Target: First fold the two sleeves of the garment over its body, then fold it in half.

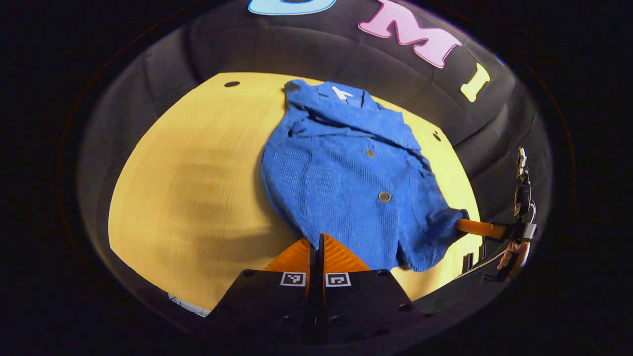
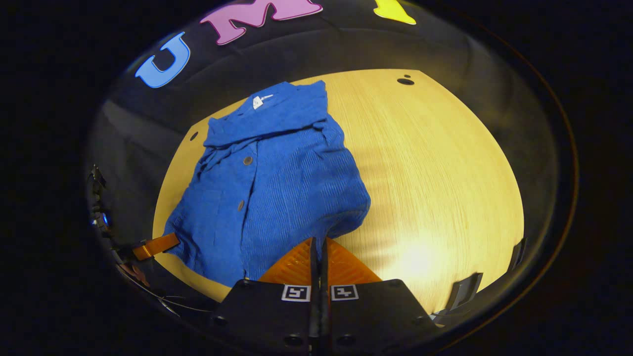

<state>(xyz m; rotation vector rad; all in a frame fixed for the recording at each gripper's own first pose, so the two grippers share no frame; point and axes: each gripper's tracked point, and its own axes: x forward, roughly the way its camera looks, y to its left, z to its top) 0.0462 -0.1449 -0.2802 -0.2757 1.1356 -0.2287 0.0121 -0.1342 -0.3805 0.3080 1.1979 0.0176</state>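
A blue corduroy jacket (image 1: pixel 346 183) lies buttoned side up on the wooden table (image 1: pixel 198 173), its collar (image 1: pixel 341 94) at the far end. Folded cloth lies across its chest. In the left gripper view my left gripper (image 1: pixel 316 240) is shut, with the near hem corner pinched between its fingertips. The right gripper (image 1: pixel 465 225) holds the other hem corner, which bulges up off the table. From the right gripper view, the jacket (image 2: pixel 277 183) runs away to the left. My right gripper (image 2: pixel 319 241) is shut on its hem, and the left gripper (image 2: pixel 160 244) grips the far corner.
The table (image 2: pixel 435 173) stretches bare to the right of the jacket in the right gripper view. Small dark holes (image 2: pixel 405 80) sit near its far corners. A hand (image 1: pixel 514 252) holds the right gripper's body. Dark clips (image 2: pixel 465 291) stand at the near table edge.
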